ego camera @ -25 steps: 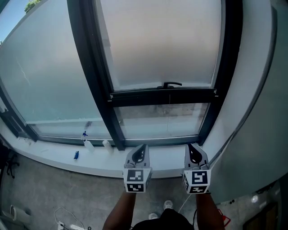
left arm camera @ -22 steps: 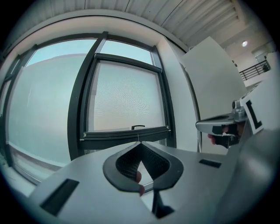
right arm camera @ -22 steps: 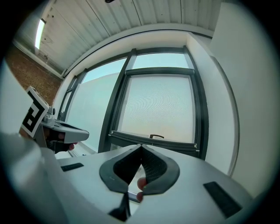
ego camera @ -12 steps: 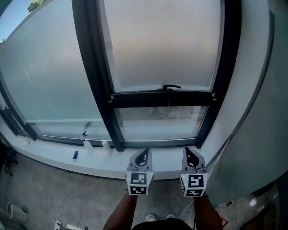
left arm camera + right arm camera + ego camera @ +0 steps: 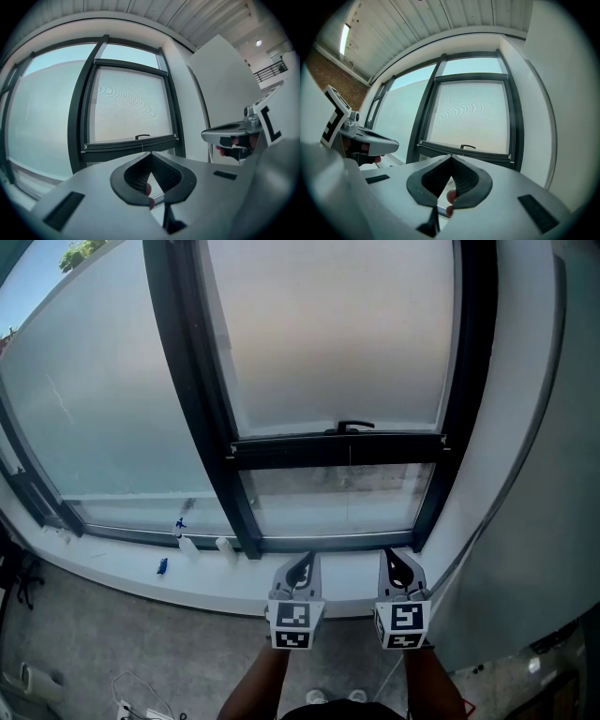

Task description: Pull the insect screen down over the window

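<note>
Two small white bottles [image 5: 187,542] stand on the sill [image 5: 112,570], under the window [image 5: 187,381], to the left of its thick middle post. I cannot tell what is in them. A small blue thing [image 5: 161,565] lies on the sill near them.

The screen [image 5: 337,334] is in the right part of the window. It hangs flat from the top of the window and covers most of the glass there. Its dark bottom bar [image 5: 309,452] runs side to side, from the middle post to the right side of the window. A small black handle [image 5: 354,426] sits on top of the bar, near its middle. Under the bar there is a strip of bare glass.

Both arms reach forward, side by side, from the bottom of the head view. The left gripper [image 5: 303,563] and the right gripper [image 5: 395,561] are low down, just under the bottom edge of the window and over the sill. Both point up at the window and do not touch it. The left gripper's jaws are pressed together with nothing in them. The right gripper's jaws are pressed together too, and hold nothing
</note>
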Demonstrator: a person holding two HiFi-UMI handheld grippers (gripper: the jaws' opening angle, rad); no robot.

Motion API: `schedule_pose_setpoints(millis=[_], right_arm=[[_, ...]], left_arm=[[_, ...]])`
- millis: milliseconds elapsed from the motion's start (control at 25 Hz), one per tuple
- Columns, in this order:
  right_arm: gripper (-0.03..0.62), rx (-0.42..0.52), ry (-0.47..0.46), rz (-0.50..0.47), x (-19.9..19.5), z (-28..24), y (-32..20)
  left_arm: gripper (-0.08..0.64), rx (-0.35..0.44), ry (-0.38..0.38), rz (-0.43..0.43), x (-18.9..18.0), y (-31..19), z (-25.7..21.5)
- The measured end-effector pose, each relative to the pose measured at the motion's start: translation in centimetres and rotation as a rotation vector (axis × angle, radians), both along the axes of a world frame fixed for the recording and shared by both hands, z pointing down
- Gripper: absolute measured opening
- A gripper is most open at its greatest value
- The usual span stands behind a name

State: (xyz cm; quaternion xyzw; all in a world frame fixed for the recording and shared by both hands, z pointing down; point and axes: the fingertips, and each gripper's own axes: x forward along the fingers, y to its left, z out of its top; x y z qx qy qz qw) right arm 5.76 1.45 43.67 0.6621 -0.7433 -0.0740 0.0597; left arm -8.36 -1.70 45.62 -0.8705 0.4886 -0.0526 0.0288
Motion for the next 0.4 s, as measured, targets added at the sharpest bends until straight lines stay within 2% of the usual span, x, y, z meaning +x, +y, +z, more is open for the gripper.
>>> schedule_pose_setpoints(millis=[400], right_arm=[[0.003, 0.012, -0.001, -0.006, 0.62, -0.07, -0.17]], left_arm=[[0.002, -0.003, 0.006, -0.017, 0.61, -0.2, 0.03]])
